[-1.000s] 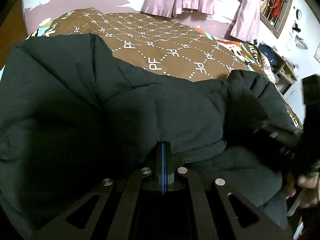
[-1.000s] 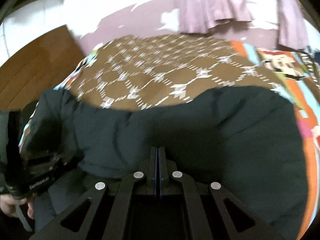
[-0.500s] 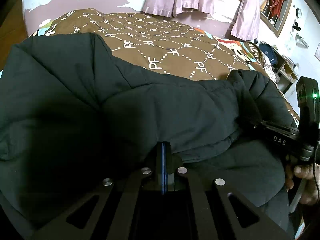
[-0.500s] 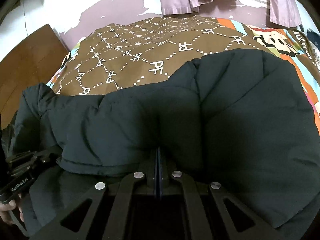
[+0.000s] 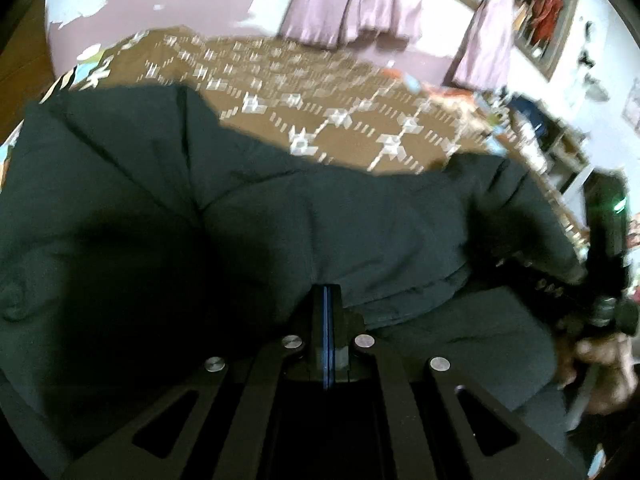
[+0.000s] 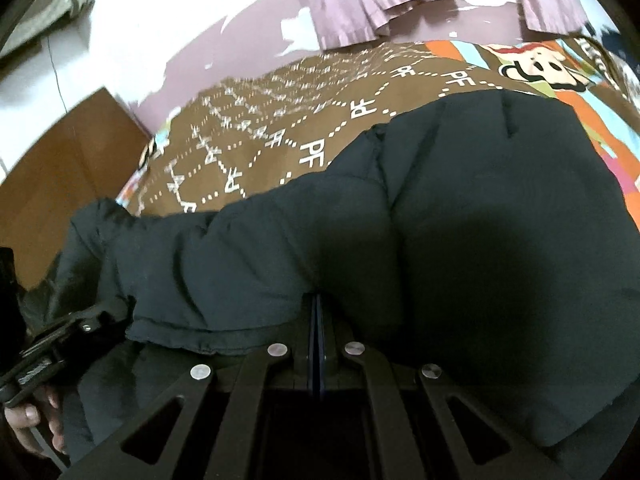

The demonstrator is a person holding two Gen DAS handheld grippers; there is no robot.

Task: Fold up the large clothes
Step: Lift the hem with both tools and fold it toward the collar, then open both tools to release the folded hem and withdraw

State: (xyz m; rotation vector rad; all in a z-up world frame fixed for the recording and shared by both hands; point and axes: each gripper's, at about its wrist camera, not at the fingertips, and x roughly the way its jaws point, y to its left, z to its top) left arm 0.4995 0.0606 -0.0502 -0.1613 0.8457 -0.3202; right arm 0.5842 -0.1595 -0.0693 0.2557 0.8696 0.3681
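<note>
So far, as I judge it, the fold is under way but not finished: the dark padded jacket (image 5: pixel 280 220) lies on the bed (image 5: pixel 340 128), and I have a hem edge of it lifted and doubled toward the far side, with a lower layer showing beneath. My left gripper (image 5: pixel 326 300) has its fingers clenched tight together on the jacket's edge, which bunches right at their tips. My right gripper (image 6: pixel 316 304) is pinched shut the same way on the hem further along. What is left, I think, is to carry this edge across, lay it flat and smooth the bulk; sleeves and any second fold I cannot judge from here. The left view, badly blurred, shows the curtains (image 5: pixel 356 4), the cluttered shelves on the right and my right hand on its handle. The right view alone shows the wooden board at the left, the cartoon print on the bedspread (image 6: pixel 532 66), and my left hand (image 6: pixel 32 420) low at the edge.
</note>
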